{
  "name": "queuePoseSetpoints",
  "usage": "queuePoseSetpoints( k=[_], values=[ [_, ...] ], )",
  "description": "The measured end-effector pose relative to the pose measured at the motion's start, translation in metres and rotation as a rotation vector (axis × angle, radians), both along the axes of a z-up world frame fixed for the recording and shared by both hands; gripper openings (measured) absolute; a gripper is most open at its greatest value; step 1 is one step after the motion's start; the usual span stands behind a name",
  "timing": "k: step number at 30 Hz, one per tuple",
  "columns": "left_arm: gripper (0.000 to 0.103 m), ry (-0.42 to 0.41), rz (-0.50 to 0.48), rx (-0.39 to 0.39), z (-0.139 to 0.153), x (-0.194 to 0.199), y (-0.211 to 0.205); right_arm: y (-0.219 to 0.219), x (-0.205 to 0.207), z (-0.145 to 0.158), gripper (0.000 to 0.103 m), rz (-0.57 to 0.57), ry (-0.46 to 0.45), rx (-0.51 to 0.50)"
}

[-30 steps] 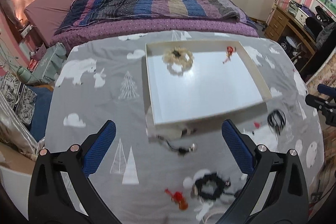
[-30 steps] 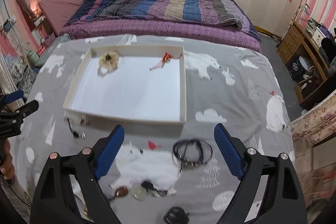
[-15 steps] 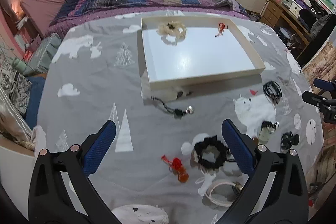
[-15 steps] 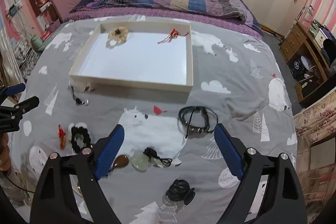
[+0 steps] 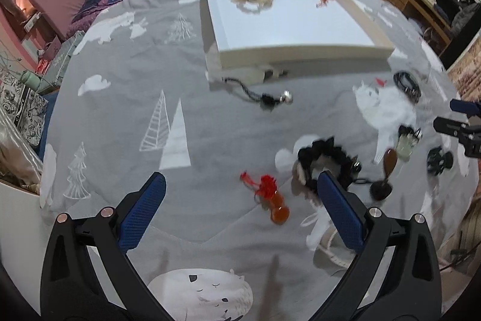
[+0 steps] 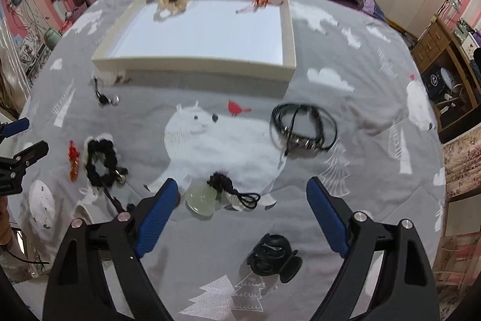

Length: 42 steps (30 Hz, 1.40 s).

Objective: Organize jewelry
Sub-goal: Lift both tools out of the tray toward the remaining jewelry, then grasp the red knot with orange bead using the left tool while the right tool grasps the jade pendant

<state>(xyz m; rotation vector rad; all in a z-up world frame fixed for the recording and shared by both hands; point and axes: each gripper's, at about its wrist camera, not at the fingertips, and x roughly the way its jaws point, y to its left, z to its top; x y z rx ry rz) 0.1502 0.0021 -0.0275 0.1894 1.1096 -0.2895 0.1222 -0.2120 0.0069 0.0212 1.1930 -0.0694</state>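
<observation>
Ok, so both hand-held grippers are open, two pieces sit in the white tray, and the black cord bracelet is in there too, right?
Not quite. The black cord bracelet lies on the grey cloth in front of the white tray, outside it; the right wrist view shows this. The rest stands: both hand-held grippers, left and right, are open, and two pieces sit in the tray.

White tray (image 6: 288, 29) holding two pieces, black cord bracelet (image 6: 303, 128), orange pendant (image 5: 275, 205) on cloth

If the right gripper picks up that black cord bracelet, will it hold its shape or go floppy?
Probably floppy: the black cord bracelet lies as loose, uneven loops of thin cord, so it would likely sag and dangle. Its small metal beads look light, yet may swing. It seems unlikely to roll or break. The right gripper is open.
</observation>
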Motion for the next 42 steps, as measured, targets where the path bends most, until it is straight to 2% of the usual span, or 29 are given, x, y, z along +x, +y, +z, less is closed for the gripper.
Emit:
queuePoseSetpoints(
  k=[10,15,16,20,24,26,28,33,35,36,42],
  values=[
    [0.097,0.031,0.028,0.015,-0.028,0.006,0.004,-0.009,0.004,-0.028,0.086,-0.059,0.041,0.059],
    [0.087,0.031,0.041,0.017,-0.036,0.010,0.000,-0.011,0.004,-0.035,0.085,-0.089,0.024,0.092],
    [0.084,0.032,0.045,0.017,-0.038,0.010,0.000,-0.010,0.004,-0.036,0.080,-0.094,0.020,0.097],
    [0.071,0.048,0.060,0.002,-0.046,0.011,-0.001,-0.009,0.002,-0.046,0.075,-0.107,0.024,0.119],
    [0.067,0.046,0.077,-0.009,-0.049,0.008,0.000,-0.009,0.000,-0.051,0.063,-0.131,0.010,0.140],
    [0.059,0.048,0.075,-0.011,-0.050,0.006,-0.001,-0.007,0.001,-0.055,0.058,-0.129,0.019,0.152],
    [0.056,0.047,0.071,-0.017,-0.050,0.004,-0.002,-0.006,0.001,-0.056,0.053,-0.128,0.018,0.153],
    [0.046,0.052,0.062,-0.021,-0.050,0.005,-0.003,-0.004,0.005,-0.060,0.049,-0.126,0.023,0.162],
    [0.036,0.062,0.053,-0.032,-0.050,0.006,-0.004,-0.004,0.006,-0.060,0.046,-0.127,0.016,0.168],
    [0.035,0.065,0.050,-0.034,-0.050,0.006,-0.005,-0.004,0.006,-0.061,0.045,-0.128,0.013,0.167],
    [0.022,0.077,0.037,-0.049,-0.049,0.006,-0.007,-0.003,0.010,-0.063,0.045,-0.130,0.004,0.181]
  ],
)
